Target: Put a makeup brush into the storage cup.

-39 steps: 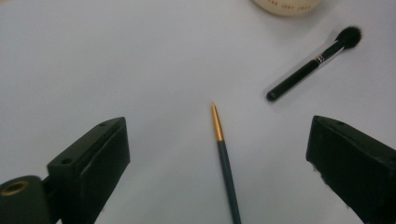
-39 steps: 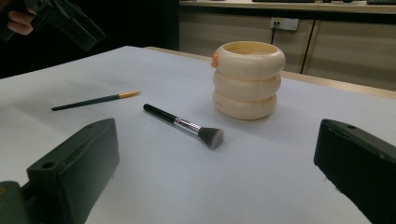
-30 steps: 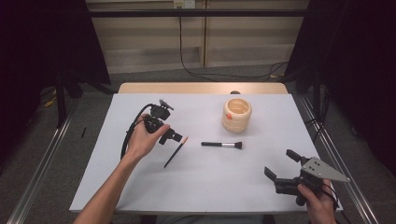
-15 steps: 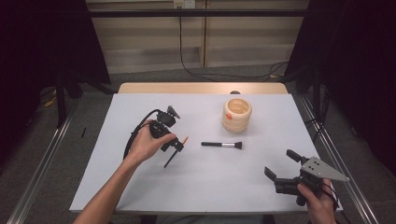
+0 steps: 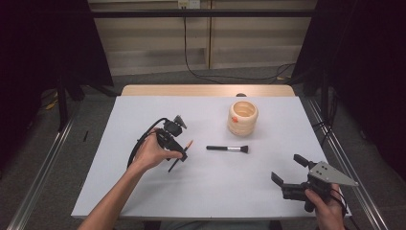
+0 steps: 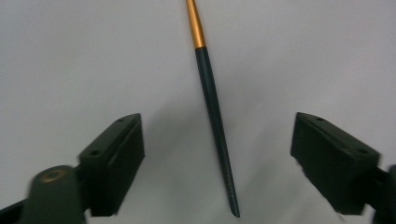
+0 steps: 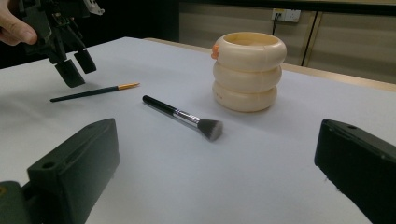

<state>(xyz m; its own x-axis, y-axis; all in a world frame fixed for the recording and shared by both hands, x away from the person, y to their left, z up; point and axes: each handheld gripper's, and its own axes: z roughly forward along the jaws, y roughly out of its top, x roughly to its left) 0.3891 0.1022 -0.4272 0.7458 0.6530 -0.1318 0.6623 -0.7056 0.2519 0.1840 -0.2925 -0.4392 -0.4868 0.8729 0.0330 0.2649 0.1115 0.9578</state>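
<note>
**Op:** While the left gripper (image 5: 178,154) hangs over the thin brush (image 6: 214,116), I'm reading the left gripper view: dark handle runs down the middle of the frame, gold ferrule at top centre, tail end near the bottom edge. Its fingers (image 6: 116,158) are spread, one each side, neither touching the handle. They've just been closing in, brush between them but not yet pinched.

**Eng:** Where's it sit in the high view?

**Op:** Left of centre, flat on the white bench (image 5: 143,115), slanting up to the right, orange tip poking out past the hand. The fat makeup brush (image 5: 228,149) lies just right of it, apart. The cream ringed holder (image 5: 242,118) stands upper right of centre, well apart from both.

**Eng:** Advice for the pinch?

**Op:** My read: handle is thin and lies flat, so I'd get the fingers right down to the bench before closing, else they shut above it. Handle is about centred in the gap, good. I'd grip the thicker dark part near the ferrule, not the tapered tail, which could slip or pivot.

**Eng:** Right side?

**Op:** Right gripper (image 5: 293,174) lower right, fingers spread wide, holding nothing. Leave it parked.
</note>
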